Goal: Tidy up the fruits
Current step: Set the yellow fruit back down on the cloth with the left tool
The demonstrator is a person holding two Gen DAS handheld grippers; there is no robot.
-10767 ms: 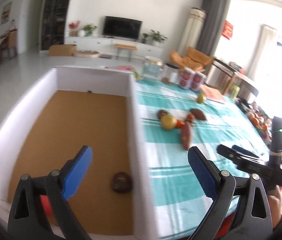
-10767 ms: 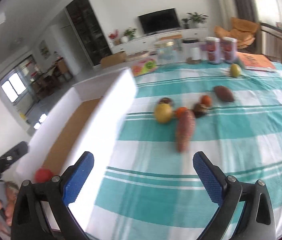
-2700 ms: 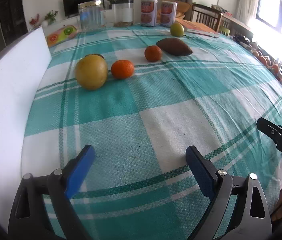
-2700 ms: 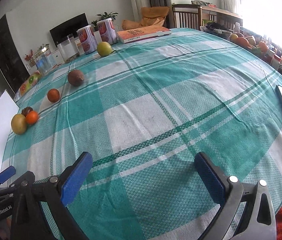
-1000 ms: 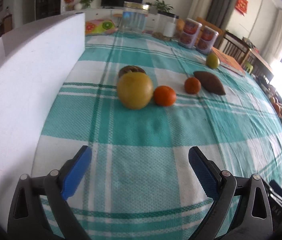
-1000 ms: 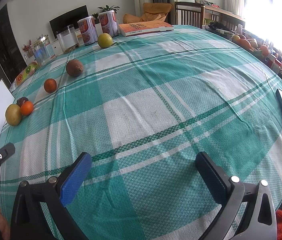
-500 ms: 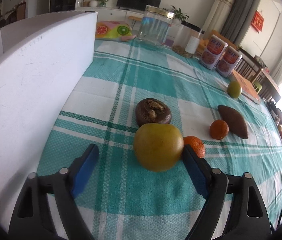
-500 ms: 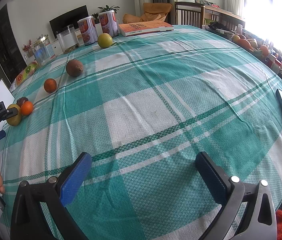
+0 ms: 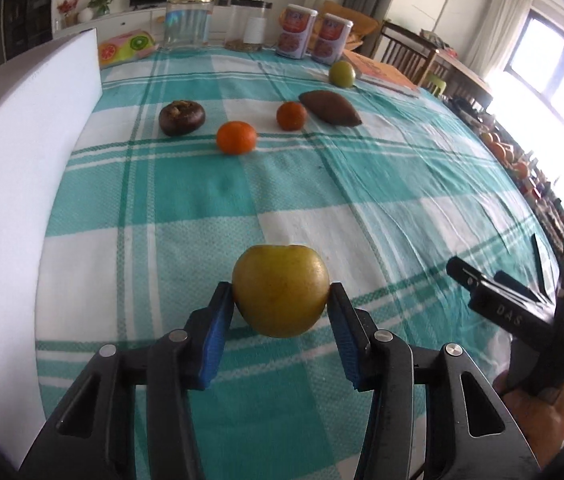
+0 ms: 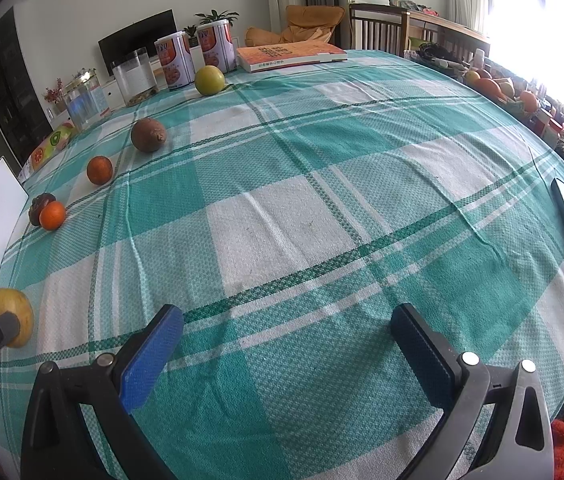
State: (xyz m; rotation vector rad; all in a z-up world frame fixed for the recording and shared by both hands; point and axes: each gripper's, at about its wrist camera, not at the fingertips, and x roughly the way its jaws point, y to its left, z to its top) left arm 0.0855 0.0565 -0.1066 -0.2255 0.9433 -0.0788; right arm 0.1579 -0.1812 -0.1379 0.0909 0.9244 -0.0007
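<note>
Your left gripper [image 9: 281, 300] pinches the yellow-green apple [image 9: 280, 290] low in the left wrist frame, blue pads [image 9: 214, 336] pressed on both its sides, lifted off the checked tablecloth [image 9: 321, 184]. Upper centre: dark mangosteen [image 9: 182, 117], two tangerines [image 9: 236, 137] [image 9: 291, 115], sweet potato [image 9: 329, 108], green fruit [image 9: 342, 73]. White foam box wall [image 9: 14, 184] fills the left edge. Your right gripper [image 10: 287, 344], bottom of its own frame, hangs above the cloth, jaws spread wide, nothing between them.
</note>
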